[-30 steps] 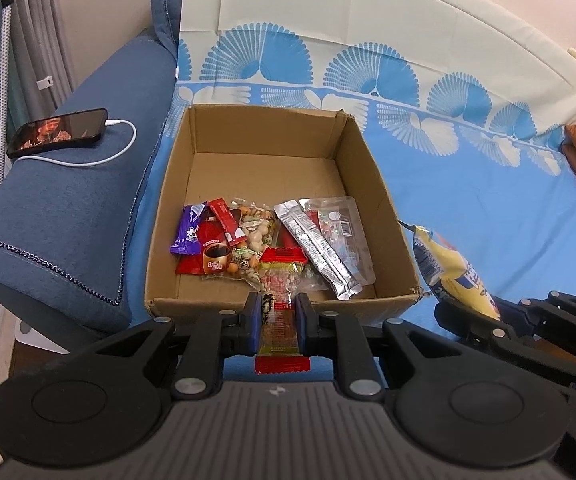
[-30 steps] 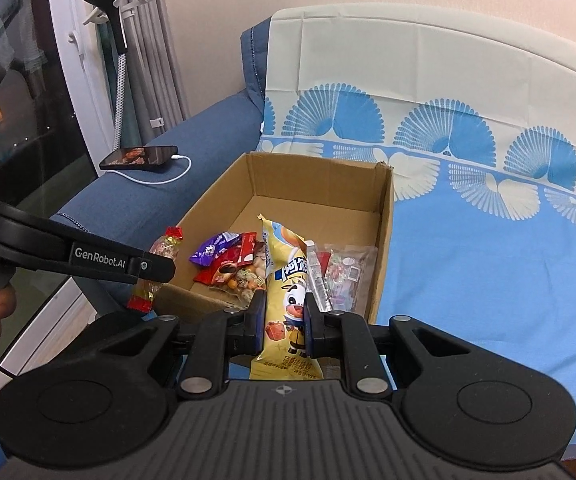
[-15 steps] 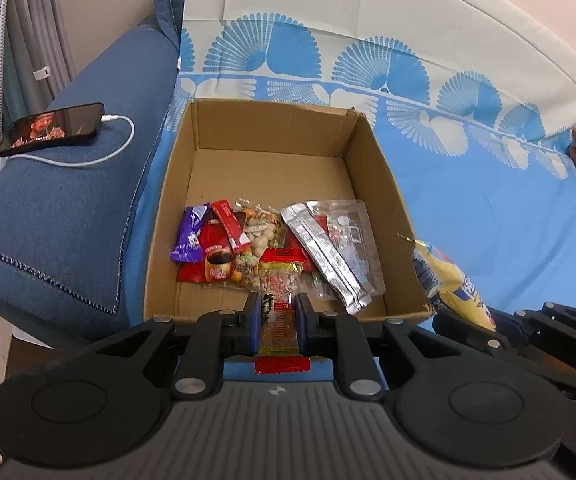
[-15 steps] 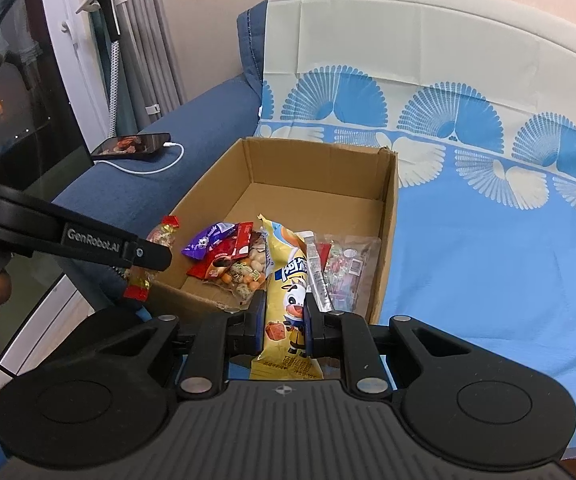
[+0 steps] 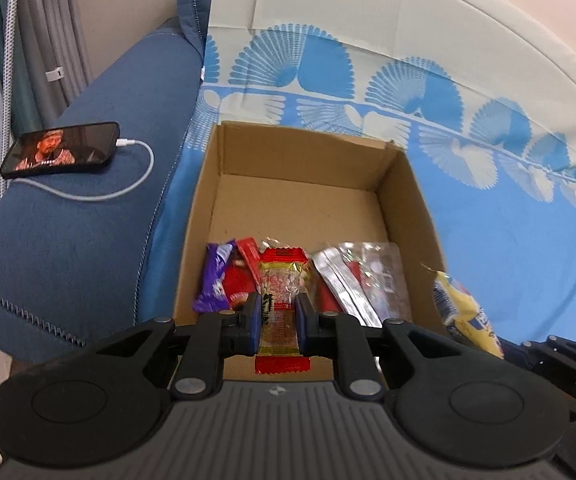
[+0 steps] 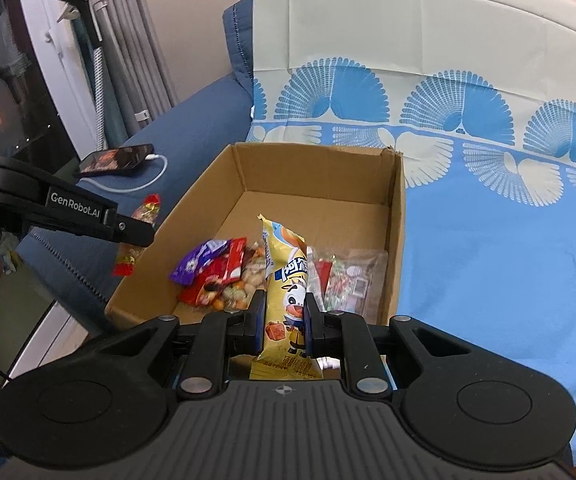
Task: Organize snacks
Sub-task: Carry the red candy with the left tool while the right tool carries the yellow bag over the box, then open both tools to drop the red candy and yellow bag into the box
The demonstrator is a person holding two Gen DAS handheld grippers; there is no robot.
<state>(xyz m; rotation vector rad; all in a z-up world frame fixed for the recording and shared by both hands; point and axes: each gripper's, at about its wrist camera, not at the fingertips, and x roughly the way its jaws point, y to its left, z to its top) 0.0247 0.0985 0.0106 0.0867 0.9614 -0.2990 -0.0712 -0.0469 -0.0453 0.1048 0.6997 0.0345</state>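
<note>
An open cardboard box [image 5: 407, 184] [image 6: 395, 216] sits on the blue-covered sofa. Its near half holds several snacks: a purple wrapper [image 5: 216, 276] [image 6: 194, 266], red packets, a silver packet [image 5: 339, 284] and a clear bag [image 6: 351, 276]. My left gripper [image 5: 279, 316] is shut on a clear candy packet with red ends [image 5: 282, 280], held over the box's near wall; that packet also shows in the right wrist view [image 6: 138, 236]. My right gripper [image 6: 286, 320] is shut on a yellow snack bag [image 6: 288, 280] [image 5: 463, 312], held above the box's near edge.
A phone [image 5: 60, 154] [image 6: 118, 158] with its white charging cable [image 5: 128, 184] lies on the blue sofa arm left of the box. Curtains and a window stand further left. The patterned sheet [image 6: 487, 220] covers the seat and backrest to the right.
Both grippers have moved forward, closer to the box, each still holding its packet. The left one's packet now hangs over the snacks inside the box.
</note>
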